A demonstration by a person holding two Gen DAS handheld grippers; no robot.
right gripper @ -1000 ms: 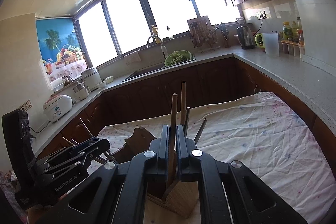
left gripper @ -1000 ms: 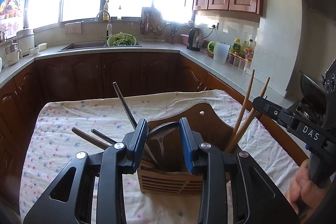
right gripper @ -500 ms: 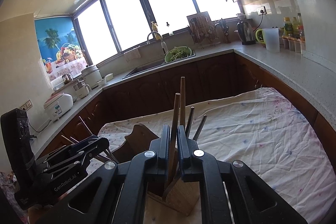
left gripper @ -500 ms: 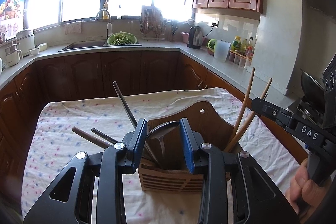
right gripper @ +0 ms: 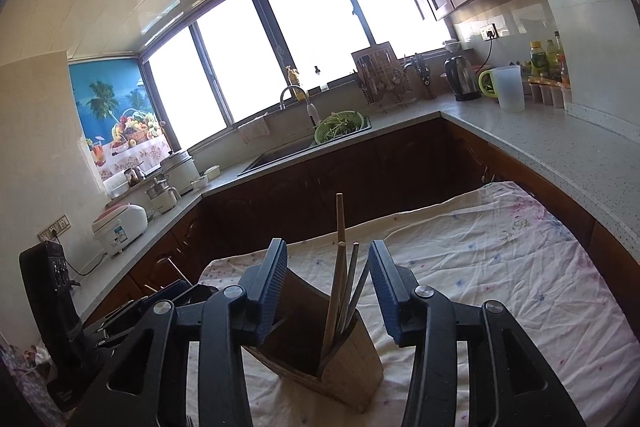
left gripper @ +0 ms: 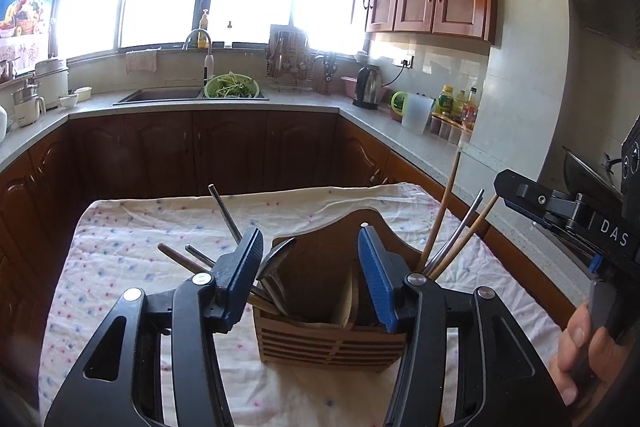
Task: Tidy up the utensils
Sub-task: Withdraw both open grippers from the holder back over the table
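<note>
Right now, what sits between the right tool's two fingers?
In the right wrist view, the right tool, its jaws just opened, frames the chopsticks standing in the wooden holder; neither pad touches them.

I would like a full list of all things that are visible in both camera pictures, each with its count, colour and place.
utensil holder: one, light wood, on the cloth
chopsticks: several, wooden and metal, upright in the holder
cloth: one, white with dots, over the table
colander: one, green, at the sink
kettle: one, dark, on the counter
left gripper: black and blue, open
right gripper: black and blue, open around the chopsticks
hand: one, on the right gripper's handle
</note>
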